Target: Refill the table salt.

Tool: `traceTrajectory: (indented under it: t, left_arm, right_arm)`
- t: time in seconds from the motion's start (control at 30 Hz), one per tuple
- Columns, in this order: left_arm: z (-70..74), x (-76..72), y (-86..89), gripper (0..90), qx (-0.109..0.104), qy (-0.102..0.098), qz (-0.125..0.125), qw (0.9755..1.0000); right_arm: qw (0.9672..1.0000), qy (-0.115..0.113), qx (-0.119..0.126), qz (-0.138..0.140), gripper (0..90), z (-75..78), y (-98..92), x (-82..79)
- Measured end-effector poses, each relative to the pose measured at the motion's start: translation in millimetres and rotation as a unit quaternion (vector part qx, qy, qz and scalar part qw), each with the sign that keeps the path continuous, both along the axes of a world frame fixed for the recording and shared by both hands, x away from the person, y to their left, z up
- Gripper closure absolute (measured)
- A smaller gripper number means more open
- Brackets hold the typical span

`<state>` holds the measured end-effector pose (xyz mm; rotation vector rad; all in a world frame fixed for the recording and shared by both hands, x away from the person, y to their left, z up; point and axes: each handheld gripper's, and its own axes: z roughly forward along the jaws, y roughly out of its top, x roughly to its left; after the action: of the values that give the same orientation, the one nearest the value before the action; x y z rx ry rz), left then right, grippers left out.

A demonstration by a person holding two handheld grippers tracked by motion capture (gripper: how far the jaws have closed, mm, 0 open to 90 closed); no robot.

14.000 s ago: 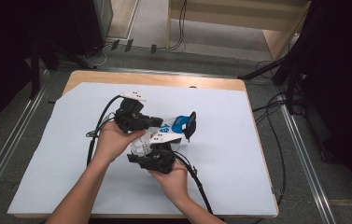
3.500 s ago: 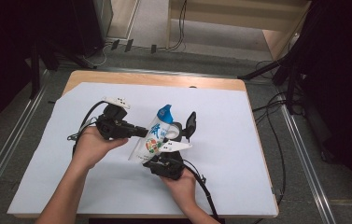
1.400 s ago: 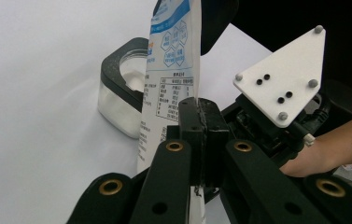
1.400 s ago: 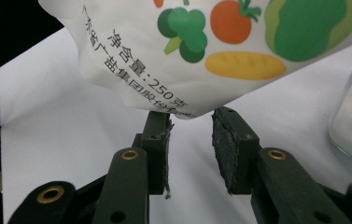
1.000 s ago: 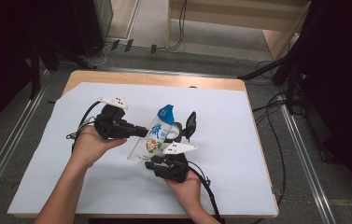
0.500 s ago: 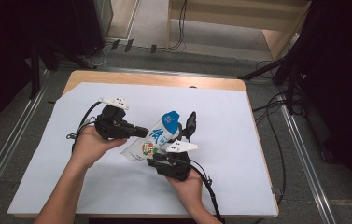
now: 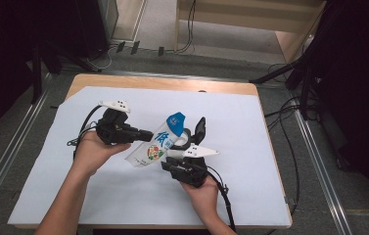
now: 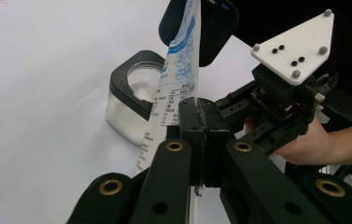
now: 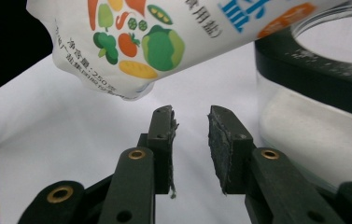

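Slanting over the jar [image 7: 188,138], the salt pouch [image 7: 158,143] is gripped edgewise by the left gripper [image 7: 145,135]; the right gripper [image 9: 191,122], just closing, is left empty beneath its lower end.

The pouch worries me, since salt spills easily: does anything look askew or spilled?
No spill visible. The pouch hangs tilted over the jar, pinched at its edge by the left gripper. The right gripper is open beneath it.

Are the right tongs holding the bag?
No, the right tongs are open with nothing between them, and the bag hangs above them.
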<state>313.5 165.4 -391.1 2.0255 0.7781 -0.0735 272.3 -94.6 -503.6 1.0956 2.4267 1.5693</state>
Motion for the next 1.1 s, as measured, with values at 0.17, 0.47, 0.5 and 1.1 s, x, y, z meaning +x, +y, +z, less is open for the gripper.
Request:
traceTrajectory:
  t: [0.17, 0.47, 0.5, 1.1]
  left_arm:
    - [1.1, 0.1, 1.2, 90.0, -0.001, -0.005, 0.003, 1.0]
    - [1.3, 0.8, 4.3, 90.0, -0.007, -0.009, 0.007, 0.9999]
    - [1.3, 0.7, 4.2, 90.0, -0.007, -0.009, 0.007, 0.9999]
    - [7.7, -4.3, 4.0, 90.0, -0.016, -0.02, 0.003, 0.9997]
  right_arm:
    - [1.0, 0.001, 0.004, -0.006, 71.8, 0.7, -5.2, 0.8]
    - [1.0, 0.002, 0.002, -0.008, 71.3, 1.2, -7.9, 1.1]
    - [0.9999, 0.005, 0.0, -0.009, 71.3, 0.8, -7.6, 1.2]
    - [0.9999, -0.011, 0.0, -0.012, 84.7, 5.7, -4.8, 1.0]
